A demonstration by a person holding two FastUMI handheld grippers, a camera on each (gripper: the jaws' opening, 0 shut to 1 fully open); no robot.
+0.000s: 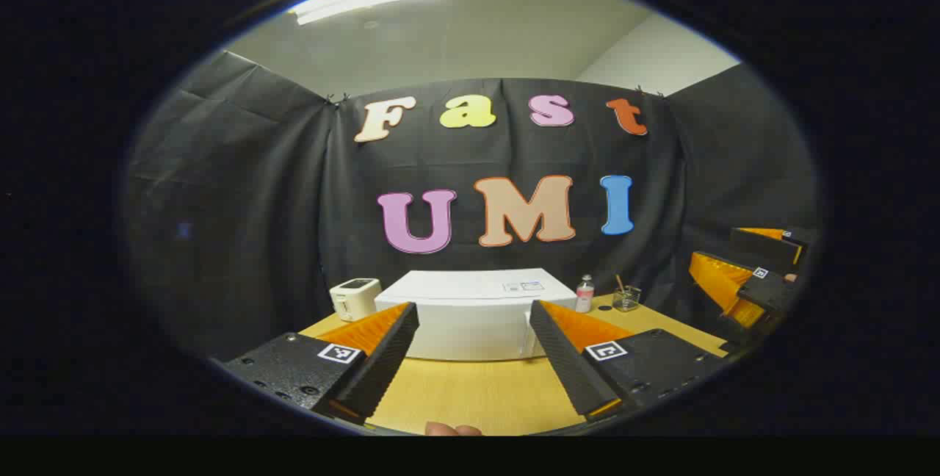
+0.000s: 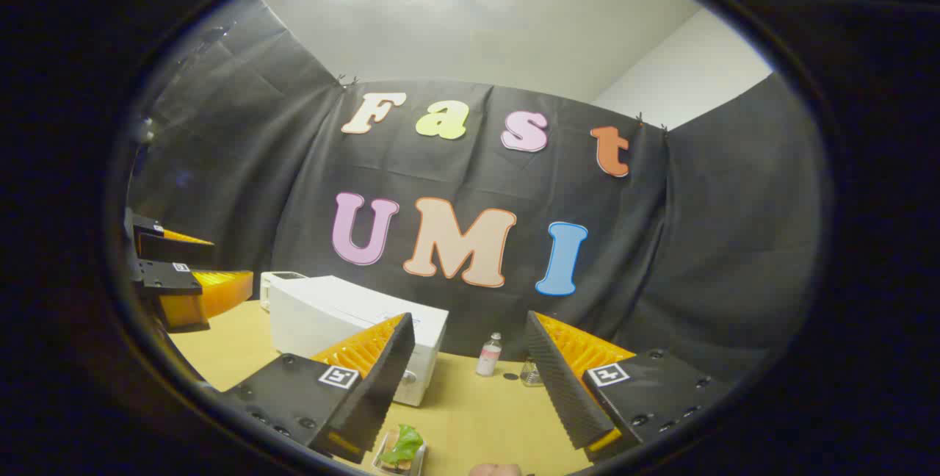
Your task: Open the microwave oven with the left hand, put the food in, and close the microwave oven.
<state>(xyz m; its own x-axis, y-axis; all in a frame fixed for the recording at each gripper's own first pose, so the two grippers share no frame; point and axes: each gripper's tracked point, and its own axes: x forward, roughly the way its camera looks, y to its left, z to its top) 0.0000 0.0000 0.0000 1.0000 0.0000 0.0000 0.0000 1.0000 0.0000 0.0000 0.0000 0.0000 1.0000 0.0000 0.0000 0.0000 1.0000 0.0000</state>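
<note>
The left claw (image 1: 474,355) is spread wide and holds nothing, raised above the worktop (image 1: 470,395). Straight ahead between its fingers, well apart from them, stands the microwave (image 1: 470,314), door shut. Its long axis runs crosswise to the claw and its front faces back toward the claw. A toaster (image 1: 355,297) sits just beside the microwave on one side, a bottle (image 1: 584,294) and a glass (image 1: 626,298) near it on the other.

The right claw (image 2: 470,388) is also wide and empty. The food (image 2: 400,450), something leafy on a small tray, lies just below and in front of its near finger; the microwave stands farther off beyond that finger.

Nothing looks started: the opening step is in hand. Next, the left claw likely must travel forward to the door's edge, whose handle I cannot make out, and pull.
</note>
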